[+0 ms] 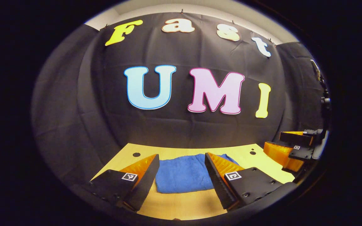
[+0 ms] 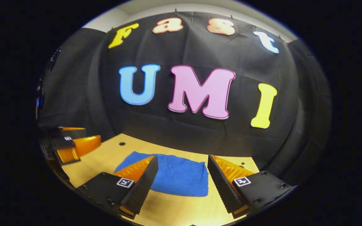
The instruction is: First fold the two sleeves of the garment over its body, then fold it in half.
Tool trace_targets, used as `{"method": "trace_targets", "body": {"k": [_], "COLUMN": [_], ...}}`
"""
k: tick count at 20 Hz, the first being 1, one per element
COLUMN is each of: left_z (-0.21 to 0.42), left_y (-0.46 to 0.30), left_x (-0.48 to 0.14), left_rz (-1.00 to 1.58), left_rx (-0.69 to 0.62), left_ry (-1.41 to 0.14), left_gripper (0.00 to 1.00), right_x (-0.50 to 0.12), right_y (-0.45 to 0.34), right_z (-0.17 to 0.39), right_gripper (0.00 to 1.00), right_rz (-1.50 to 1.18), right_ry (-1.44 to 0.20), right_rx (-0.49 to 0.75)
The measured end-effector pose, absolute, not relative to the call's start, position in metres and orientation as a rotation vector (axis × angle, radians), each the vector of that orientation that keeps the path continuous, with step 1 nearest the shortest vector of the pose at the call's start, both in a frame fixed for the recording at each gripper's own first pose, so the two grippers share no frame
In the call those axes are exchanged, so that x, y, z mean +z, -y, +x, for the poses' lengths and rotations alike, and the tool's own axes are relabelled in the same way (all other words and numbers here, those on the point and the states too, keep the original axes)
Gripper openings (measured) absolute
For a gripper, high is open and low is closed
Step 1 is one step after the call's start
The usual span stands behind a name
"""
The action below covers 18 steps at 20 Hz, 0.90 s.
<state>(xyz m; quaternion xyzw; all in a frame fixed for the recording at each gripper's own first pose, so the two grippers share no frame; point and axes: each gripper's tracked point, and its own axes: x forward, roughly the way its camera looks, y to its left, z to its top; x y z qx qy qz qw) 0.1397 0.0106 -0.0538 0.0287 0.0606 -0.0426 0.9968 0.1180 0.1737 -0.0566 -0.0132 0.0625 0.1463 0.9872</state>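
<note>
Left claw and right claw both hover with fingers spread wide, gripping nothing.

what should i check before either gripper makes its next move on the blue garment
1. Left gripper open: ok, fingers spread wide.
2. Right gripper open: ok.
3. Both grippers clear of the blue garment: ok, neither touches it.
4. Garment flat on the wooden table: ok, compact rectangle.
5. Sleeves folded over the body: cannot tell, no sleeve sticks out.
6. Folded in half: cannot tell, the layers are not visible.
</note>
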Motion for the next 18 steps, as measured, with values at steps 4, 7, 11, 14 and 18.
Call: {"method": "trace_targets", "body": {"k": [4, 7, 11, 14, 18], "left_z": [0.058, 0.017, -0.008, -0.011, -0.016], "left_y": [0.004, 0.013, 0.019, 0.020, 0.039], "left_x": [-0.027, -0.017, -0.011, -0.003, 0.011], "left_rz": [0.090, 0.106, 0.095, 0.108, 0.088], "left_rx": [-0.121, -0.116, -0.095, -0.066, -0.076], "left_ry": [-0.038, -0.007, -0.002, 0.005, 0.021], "left_gripper": [0.82, 0.82, 0.82, 0.82, 0.82], "right_x": [-0.026, -0.010, 0.002, 0.005, 0.009], "right_y": [-0.173, -0.168, -0.168, -0.158, -0.133], "right_z": [0.039, 0.001, -0.025, -0.026, -0.016], "right_gripper": [0.95, 0.99, 0.96, 0.95, 0.95], "right_rz": [-0.008, 0.025, 0.034, 0.036, 0.014], "right_ry": [-0.045, -0.016, 0.010, 0.014, 0.015], "right_rx": [0.296, 0.291, 0.335, 0.360, 0.337]}}
